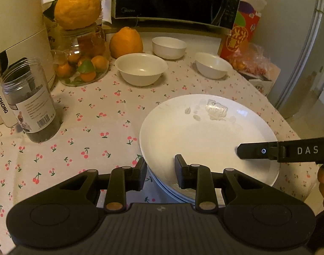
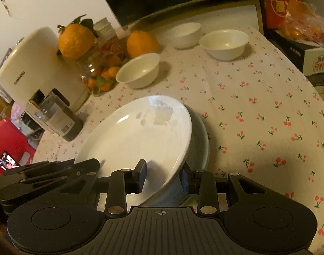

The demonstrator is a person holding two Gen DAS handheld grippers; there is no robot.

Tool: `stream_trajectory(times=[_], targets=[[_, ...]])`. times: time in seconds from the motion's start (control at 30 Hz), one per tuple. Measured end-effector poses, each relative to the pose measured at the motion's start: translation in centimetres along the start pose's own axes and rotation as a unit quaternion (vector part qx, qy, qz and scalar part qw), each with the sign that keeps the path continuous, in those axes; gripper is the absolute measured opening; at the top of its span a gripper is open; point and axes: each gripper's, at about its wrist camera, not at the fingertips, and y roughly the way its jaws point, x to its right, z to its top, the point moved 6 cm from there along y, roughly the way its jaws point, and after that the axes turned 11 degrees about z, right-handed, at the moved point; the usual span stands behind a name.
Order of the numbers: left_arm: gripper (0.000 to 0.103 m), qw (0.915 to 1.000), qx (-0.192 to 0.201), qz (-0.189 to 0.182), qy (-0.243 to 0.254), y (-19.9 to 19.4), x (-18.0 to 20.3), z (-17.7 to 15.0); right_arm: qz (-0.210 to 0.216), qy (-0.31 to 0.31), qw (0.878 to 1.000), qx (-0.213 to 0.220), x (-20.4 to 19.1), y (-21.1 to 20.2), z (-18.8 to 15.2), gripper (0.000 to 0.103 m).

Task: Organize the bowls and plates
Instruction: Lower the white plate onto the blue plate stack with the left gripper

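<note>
A white top plate (image 1: 204,136) lies on a stack of plates (image 1: 174,193) on the cherry-print cloth. My left gripper (image 1: 160,173) straddles the plate's near rim, one finger outside, one inside. My right gripper (image 2: 163,175) also straddles the top plate (image 2: 140,136), its fingers on either side of the rim; the plate sits tilted over the lower plates (image 2: 201,140). The right gripper's finger (image 1: 255,150) reaches in from the right in the left wrist view. Three white bowls (image 1: 140,69) (image 1: 169,47) (image 1: 212,64) stand separately behind.
A dark jar (image 1: 32,104), a white appliance (image 1: 15,31), a glass jar of small oranges (image 1: 83,63), two large citrus fruits (image 1: 126,42) and a microwave (image 1: 174,0) stand at the back and left. A red box and bagged snacks (image 1: 246,40) are at the right.
</note>
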Motion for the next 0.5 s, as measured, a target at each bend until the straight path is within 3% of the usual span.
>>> stream_trajectory(times=[0.2, 0.5], targets=[[0.025, 0.9992, 0.003, 0.025, 0.032, 0.04, 0.84, -0.25, -0.013, -0.004, 1.000, -0.005, 0.21, -0.07, -0.04, 0.033], [0.024, 0.9984, 0.001, 0.033, 0.047, 0.08, 1.04, -0.47, -0.025, -0.023, 0.999, -0.007, -0.08, -0.05, 0.07, 0.034]])
